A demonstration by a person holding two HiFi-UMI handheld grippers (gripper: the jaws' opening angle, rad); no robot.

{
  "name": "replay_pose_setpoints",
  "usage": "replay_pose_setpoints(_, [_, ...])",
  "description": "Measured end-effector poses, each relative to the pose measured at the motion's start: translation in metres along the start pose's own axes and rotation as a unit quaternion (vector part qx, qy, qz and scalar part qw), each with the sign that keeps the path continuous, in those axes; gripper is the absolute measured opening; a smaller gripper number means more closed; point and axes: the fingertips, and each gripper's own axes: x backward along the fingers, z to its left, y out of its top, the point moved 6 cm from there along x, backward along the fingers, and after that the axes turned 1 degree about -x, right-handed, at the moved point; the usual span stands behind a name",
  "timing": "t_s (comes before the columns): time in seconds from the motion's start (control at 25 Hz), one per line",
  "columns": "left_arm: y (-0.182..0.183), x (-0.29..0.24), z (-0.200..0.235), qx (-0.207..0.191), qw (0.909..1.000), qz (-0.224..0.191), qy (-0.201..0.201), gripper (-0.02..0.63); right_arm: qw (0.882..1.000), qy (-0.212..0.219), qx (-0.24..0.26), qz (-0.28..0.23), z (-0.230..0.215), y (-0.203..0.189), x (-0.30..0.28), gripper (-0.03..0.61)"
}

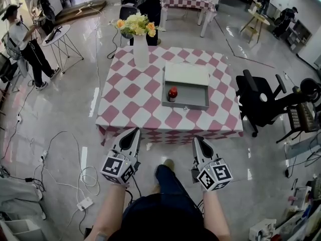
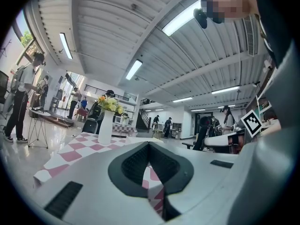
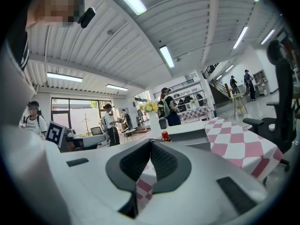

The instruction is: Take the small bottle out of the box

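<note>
A small bottle (image 1: pixel 172 93) with a red top stands at the left inside an open grey box (image 1: pixel 186 105), whose white lid (image 1: pixel 186 73) lies back behind it. The box rests on a table with a pink-and-white checked cloth (image 1: pixel 125 109). My left gripper (image 1: pixel 134 130) and right gripper (image 1: pixel 197 138) hover side by side at the table's near edge, both pointing at the table, both shut and empty. In the right gripper view the bottle (image 3: pixel 165 135) shows far ahead, above the closed jaws of the right gripper (image 3: pixel 151 141). The left gripper (image 2: pixel 149 144) faces the cloth.
A white vase of yellow flowers (image 1: pixel 141 49) stands at the table's far left, left of the box. A black office chair (image 1: pixel 261 102) sits close to the table's right side. Cables and a power strip (image 1: pixel 84 203) lie on the floor at my left. People stand in the background.
</note>
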Motion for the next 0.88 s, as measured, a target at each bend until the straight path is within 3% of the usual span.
replay_pose_setpoints(0.88, [-0.002,-0.082,0.037,0.011,0.9999,0.010,0.008,0.003,1.000,0.016,-0.004,0.017,-0.047,0.014,-0.082,0.005])
